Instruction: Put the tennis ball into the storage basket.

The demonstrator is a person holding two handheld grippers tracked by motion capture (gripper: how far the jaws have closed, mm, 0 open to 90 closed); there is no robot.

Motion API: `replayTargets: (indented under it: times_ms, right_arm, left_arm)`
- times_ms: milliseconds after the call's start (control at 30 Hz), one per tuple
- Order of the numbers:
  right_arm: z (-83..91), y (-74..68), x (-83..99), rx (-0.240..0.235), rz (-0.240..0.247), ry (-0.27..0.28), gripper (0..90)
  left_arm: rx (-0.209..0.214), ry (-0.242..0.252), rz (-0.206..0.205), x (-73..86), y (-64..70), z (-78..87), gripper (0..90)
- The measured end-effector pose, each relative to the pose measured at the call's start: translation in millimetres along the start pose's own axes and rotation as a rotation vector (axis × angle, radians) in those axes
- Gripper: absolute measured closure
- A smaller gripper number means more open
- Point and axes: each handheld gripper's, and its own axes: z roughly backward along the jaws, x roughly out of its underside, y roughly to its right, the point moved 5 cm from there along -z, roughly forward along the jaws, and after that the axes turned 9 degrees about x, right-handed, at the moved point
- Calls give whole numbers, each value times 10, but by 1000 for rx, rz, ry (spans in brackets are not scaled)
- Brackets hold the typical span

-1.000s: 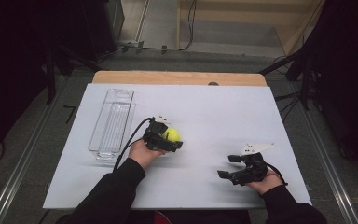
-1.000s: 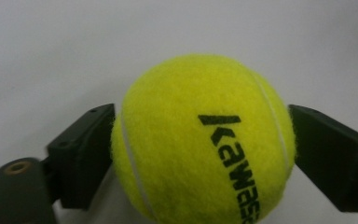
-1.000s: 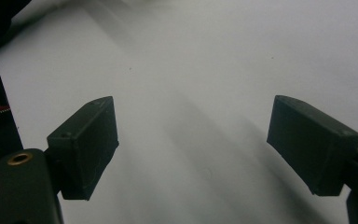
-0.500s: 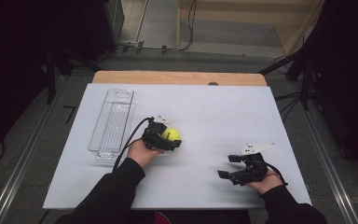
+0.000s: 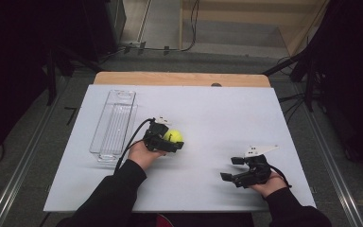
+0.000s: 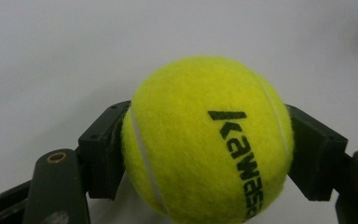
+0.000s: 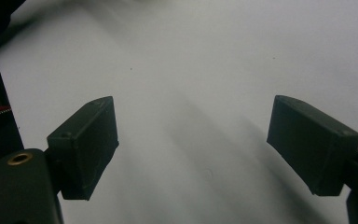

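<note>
White table top [image 5: 217, 113], with a strip of bare wood [image 5: 179, 78] along its far edge. Left side: one clear plastic tray [image 5: 114, 124], long and narrow, its long axis running near to far, lying flat and apart from both grippers. Centre-left: left gripper [image 5: 170, 142], held in the person's left hand [image 5: 142, 152], jaws clamped on a yellow tennis ball [image 5: 173, 136]; a black cable loops from the gripper toward the near edge, passing just beside the tray's near end. Ball, seen from the left gripper view [image 6: 209, 140]: pinched at both flanks by the black pads, white seam curving down its left side, black lettering (begins "kawas", the rest cut off by the frame edge) running top to bottom; a round thing, so no long axis of its own. Near right: right gripper [image 5: 231, 169], held in the right hand [image 5: 269, 182], jaws spread wide with nothing between them, pointing left; a grey three-cornered plate rides on top. Right gripper view: both pads [image 7: 86, 144] well apart over bare white surface. Nothing lies between the two grippers. Dark sleeves enter from the near edge.
</note>
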Motion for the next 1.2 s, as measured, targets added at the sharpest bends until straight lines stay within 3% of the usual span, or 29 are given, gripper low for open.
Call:
replayTargets:
  times_ms: [500,633,967,1200]
  right_arm:
    - [-4,-2,-3,-2,2,0,143]
    - [-3,-8,-6,-5,2,3,143]
    - [-3,-8,-4,-4,2,2,143]
    - [-2,-7,-6,-5,3,4,143]
  left_arm:
    - [14,22,-5,-53,58,125,259]
    - [9,2,-6,-65,66,154,260]
    - [4,-2,-30,-140,121,272,260]
    - [13,7,-25,-193,140,389,260]
